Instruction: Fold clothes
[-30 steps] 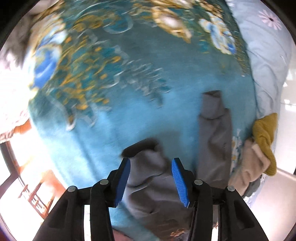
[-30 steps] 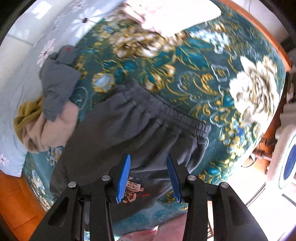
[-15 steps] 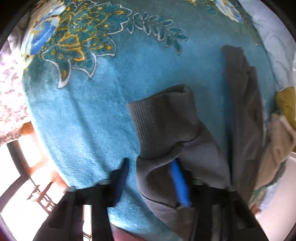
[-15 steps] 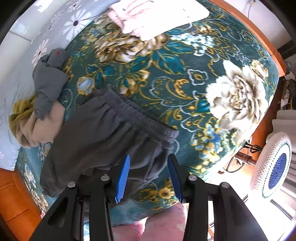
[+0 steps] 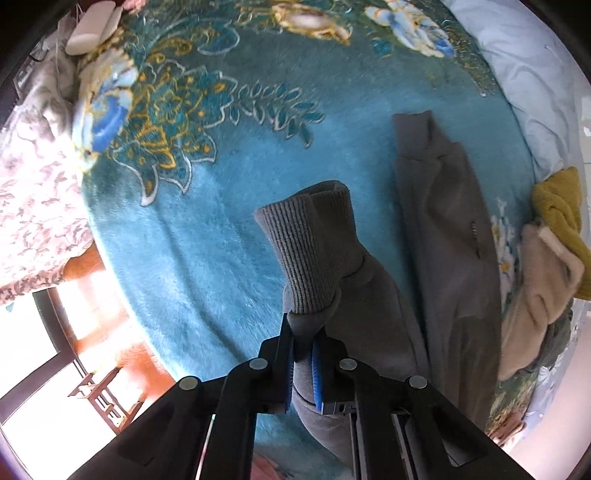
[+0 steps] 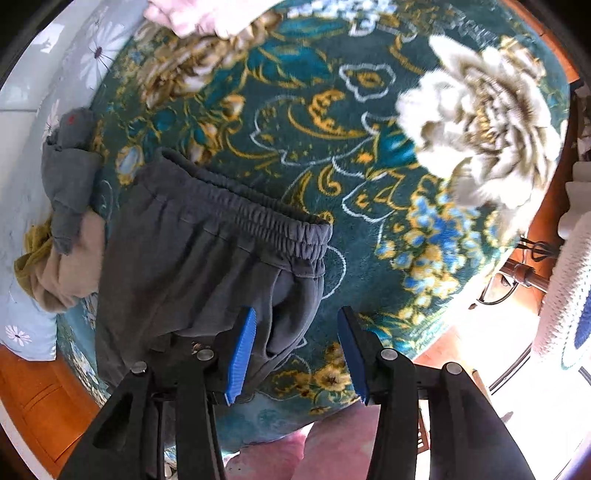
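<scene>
Grey sweatpants lie on a teal floral blanket. In the left wrist view my left gripper is shut on the near pant leg just behind its ribbed cuff; the other leg lies flat to the right. In the right wrist view the elastic waistband runs across the middle. My right gripper is open over the waist corner of the sweatpants, with cloth lying between its blue pads.
A pile of beige, mustard and grey clothes sits beside the pants, also in the right wrist view. A pale daisy-print quilt lies beyond it. Folded pink cloth lies at the far edge. The bed edge is close below.
My left gripper moved onto the pant leg and closed on it behind the cuff. My right gripper slid toward the waistband's right corner and stayed open.
</scene>
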Action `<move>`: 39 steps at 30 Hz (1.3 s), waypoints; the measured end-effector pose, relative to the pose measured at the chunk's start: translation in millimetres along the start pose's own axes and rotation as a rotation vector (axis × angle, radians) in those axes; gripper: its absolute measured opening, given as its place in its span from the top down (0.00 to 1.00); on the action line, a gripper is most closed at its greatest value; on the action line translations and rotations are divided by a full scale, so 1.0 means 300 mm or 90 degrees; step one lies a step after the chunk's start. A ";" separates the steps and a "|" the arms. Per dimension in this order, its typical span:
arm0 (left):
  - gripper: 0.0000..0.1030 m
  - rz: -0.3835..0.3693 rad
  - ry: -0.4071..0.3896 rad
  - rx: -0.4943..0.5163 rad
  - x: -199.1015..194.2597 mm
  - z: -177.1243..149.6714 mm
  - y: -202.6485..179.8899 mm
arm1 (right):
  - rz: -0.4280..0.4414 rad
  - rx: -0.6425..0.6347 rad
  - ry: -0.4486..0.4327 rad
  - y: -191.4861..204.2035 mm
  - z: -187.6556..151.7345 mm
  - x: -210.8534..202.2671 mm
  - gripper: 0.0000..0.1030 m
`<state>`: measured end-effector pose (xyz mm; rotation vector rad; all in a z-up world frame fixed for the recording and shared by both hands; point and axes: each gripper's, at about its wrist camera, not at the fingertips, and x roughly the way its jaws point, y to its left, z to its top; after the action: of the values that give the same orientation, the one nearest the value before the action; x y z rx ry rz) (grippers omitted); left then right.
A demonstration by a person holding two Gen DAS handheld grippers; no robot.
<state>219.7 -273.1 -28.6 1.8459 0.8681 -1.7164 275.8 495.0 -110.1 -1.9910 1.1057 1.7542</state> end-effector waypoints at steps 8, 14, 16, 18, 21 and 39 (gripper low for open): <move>0.92 0.009 -0.034 0.001 -0.105 -0.066 -0.078 | 0.033 0.043 0.039 -0.058 0.076 0.187 0.54; 0.92 -0.023 -0.052 -0.025 -0.129 -0.046 -0.110 | 0.059 0.066 0.046 -0.054 0.082 0.230 0.72; 0.92 -0.037 -0.065 -0.037 -0.161 -0.040 -0.103 | 0.056 0.063 0.045 -0.035 0.078 0.208 0.83; 0.92 -0.043 -0.075 -0.045 -0.188 -0.031 -0.096 | 0.058 0.051 0.041 -0.014 0.072 0.167 0.83; 0.92 -0.044 -0.074 -0.044 -0.208 -0.007 -0.081 | 0.073 0.012 0.031 0.017 0.050 0.083 0.84; 0.94 0.037 0.055 -0.098 -0.172 0.377 -0.291 | 0.030 0.017 0.024 0.350 0.016 -0.136 0.86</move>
<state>77.6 -300.4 17.6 1.8351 0.9449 -1.5005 201.4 441.9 -44.0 -2.0064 1.1908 1.7207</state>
